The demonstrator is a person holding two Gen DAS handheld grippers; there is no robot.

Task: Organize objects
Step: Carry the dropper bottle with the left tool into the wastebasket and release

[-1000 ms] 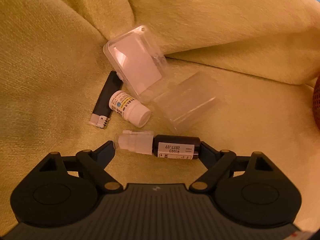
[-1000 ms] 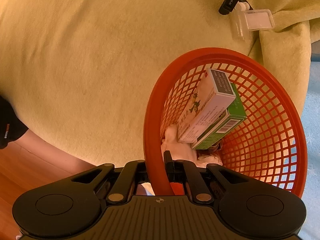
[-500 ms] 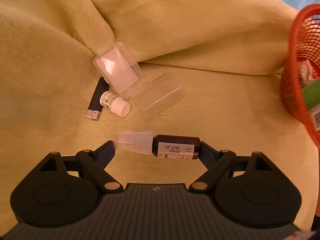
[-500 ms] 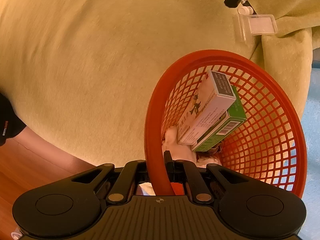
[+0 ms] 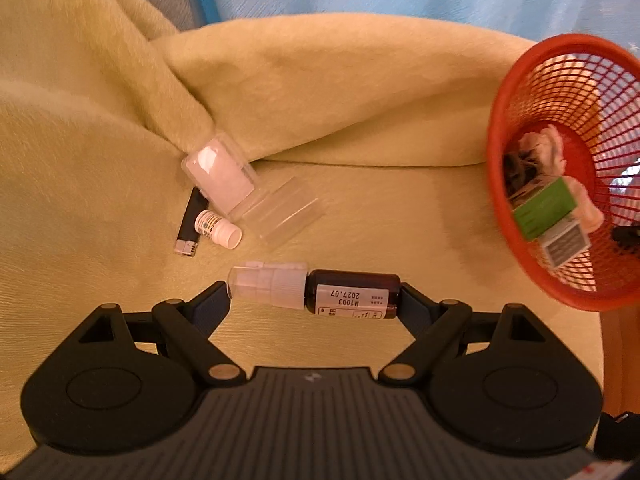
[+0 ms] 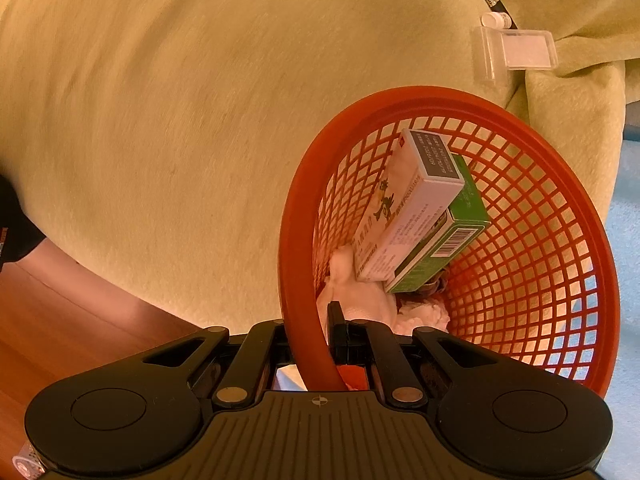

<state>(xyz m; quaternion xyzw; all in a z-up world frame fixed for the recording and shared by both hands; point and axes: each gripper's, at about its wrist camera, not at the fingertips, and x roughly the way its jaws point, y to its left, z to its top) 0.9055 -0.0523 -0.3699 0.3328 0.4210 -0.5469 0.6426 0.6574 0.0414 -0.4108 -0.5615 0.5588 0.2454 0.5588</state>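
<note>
The left gripper (image 5: 314, 300) holds a dark bottle (image 5: 352, 295) lengthwise above the blanket (image 5: 100, 200); the right gripper (image 6: 320, 344) clamps the red basket (image 6: 520, 272) rim, its fingertips partly hidden

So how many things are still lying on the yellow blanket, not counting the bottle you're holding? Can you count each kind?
Clear plastic case: 1
Clear plastic lid: 1
Small white bottle: 1
Black lighter: 1
Total: 4 on the blanket.
</note>
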